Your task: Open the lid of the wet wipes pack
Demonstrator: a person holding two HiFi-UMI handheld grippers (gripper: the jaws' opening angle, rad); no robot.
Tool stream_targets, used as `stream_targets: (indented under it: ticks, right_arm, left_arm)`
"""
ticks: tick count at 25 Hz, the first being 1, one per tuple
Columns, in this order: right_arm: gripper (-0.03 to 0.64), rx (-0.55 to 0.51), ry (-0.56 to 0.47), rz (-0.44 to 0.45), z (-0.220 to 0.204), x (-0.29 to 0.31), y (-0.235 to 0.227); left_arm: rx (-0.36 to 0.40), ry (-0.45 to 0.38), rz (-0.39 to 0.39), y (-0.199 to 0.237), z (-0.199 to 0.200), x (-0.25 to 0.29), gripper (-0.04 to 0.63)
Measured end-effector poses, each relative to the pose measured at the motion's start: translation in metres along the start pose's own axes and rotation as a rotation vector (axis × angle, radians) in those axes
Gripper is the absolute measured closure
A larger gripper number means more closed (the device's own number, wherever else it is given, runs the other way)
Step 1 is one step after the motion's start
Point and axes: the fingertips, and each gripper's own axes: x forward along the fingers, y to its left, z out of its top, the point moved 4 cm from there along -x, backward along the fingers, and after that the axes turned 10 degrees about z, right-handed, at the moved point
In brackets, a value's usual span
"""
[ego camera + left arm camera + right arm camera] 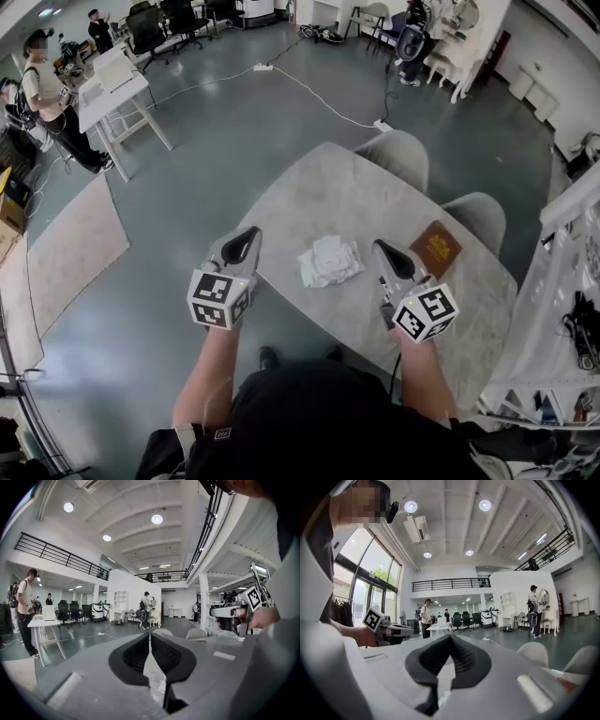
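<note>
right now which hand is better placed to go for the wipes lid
Right, probably: the right gripper sits closer beside the wet wipes pack, over the table; the left gripper hangs at the table's edge. Both are shut and empty.

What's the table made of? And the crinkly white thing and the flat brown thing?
The table looks like pale stone, maybe marble or an imitation: light, with faint grey veins. The white pack seems soft plastic film or cloth; it is wrinkled and bunched. The flat brown thing looks like matte leather or card with a gold mark; too small to be sure.
</note>
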Motion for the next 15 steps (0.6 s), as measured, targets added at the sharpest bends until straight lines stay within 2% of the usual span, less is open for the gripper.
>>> stream_targets:
  ticks: [6,15]
  right_arm:
    - [0.615,-0.014,-0.011,0.028,0.005,-0.005,0.007]
    - [0.615,-0.058,-0.016,0.028,0.017,-0.009,0.004]
  left_arm:
    - [0.006,0.017,0.009,-0.004,-0.004,-0.010,0.572]
    - [0.021,-0.012,-0.013,-0.013,0.013,-0.004,0.574]
